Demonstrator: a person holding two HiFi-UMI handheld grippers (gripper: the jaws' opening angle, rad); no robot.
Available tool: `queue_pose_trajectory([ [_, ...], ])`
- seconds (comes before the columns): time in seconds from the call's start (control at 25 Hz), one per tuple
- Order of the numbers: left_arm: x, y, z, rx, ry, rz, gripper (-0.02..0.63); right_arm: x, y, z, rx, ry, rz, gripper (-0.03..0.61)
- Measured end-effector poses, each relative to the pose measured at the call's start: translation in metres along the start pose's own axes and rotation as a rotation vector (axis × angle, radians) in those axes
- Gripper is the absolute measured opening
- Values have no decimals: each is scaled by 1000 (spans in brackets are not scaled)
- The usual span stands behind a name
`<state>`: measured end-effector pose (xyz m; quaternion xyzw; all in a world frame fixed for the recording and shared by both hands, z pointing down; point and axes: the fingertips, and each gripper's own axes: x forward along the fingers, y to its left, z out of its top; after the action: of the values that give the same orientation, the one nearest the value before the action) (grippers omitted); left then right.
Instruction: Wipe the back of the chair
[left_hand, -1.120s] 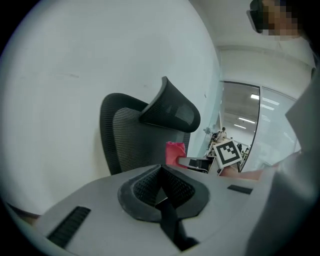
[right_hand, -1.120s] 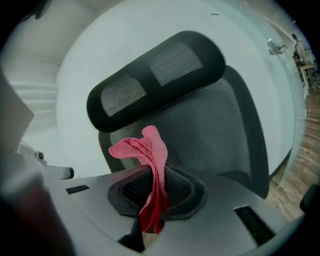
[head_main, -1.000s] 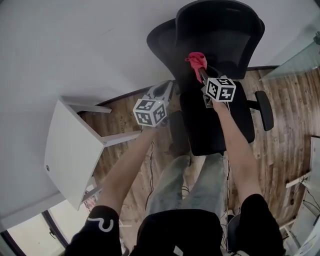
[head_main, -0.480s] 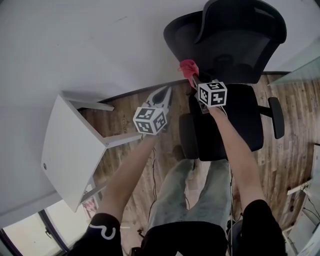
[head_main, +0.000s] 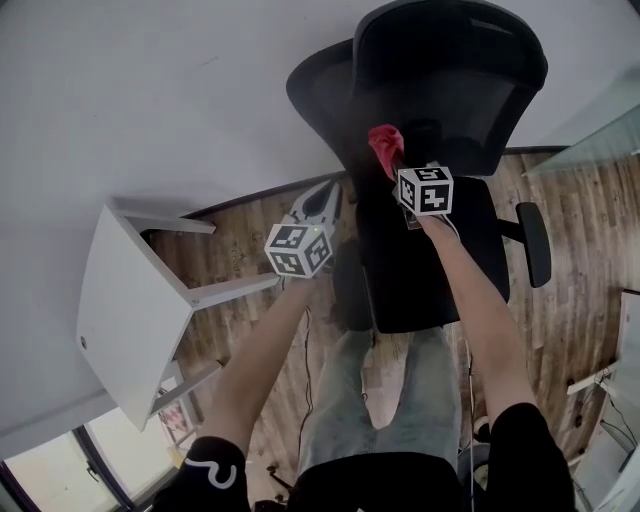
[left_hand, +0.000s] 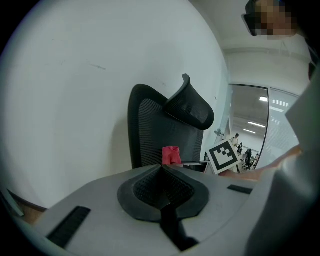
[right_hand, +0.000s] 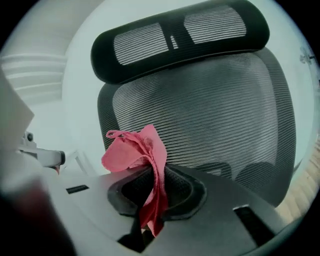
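A black mesh office chair (head_main: 440, 100) stands against the white wall, its backrest (right_hand: 200, 115) and headrest (right_hand: 180, 35) facing me. My right gripper (head_main: 392, 160) is shut on a red cloth (head_main: 384, 140), bunched up at the jaws (right_hand: 137, 150) and held close in front of the mesh back; whether it touches cannot be told. My left gripper (head_main: 322, 197) is shut with nothing in it, held left of the chair. In the left gripper view the chair (left_hand: 160, 135) shows from the side with the red cloth (left_hand: 171, 155) beside it.
A white table (head_main: 130, 320) stands at the left on the wooden floor (head_main: 570, 260). The chair's seat (head_main: 430, 260) and right armrest (head_main: 535, 245) lie below the right arm. A glass partition (head_main: 600, 125) is at the right.
The view shifted sideways and back. The red cloth in my right gripper has moved a little across the lower backrest. My left gripper stays beside the chair.
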<state>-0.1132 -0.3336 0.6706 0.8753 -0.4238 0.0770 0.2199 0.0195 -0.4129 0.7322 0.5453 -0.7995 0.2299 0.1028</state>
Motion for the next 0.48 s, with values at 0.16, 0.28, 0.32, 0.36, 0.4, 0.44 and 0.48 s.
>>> queue_pose_trajectory([
  [0.16,22,-25,0,5,3,5,25,-14,-43,7,-5,-13,-38,63],
  [0.28,38,-44,-2,6,7,8,24,-26,-79,10,2,-18,-69,66],
  [0.32,43,-51,-4,8,8,8,24,-30,-91,10,7,-19,-80,67],
  [0.36,48,-58,-5,10,10,7,25,-35,-103,9,14,-19,-91,66],
  [0.4,55,-65,-5,11,11,5,25,-39,-116,9,21,-18,-100,66],
  [0.44,61,-72,-5,11,12,4,24,-44,-128,9,26,-17,-109,66],
  [0.48,68,-79,-5,11,11,3,25,-48,-141,10,29,-15,-118,67],
])
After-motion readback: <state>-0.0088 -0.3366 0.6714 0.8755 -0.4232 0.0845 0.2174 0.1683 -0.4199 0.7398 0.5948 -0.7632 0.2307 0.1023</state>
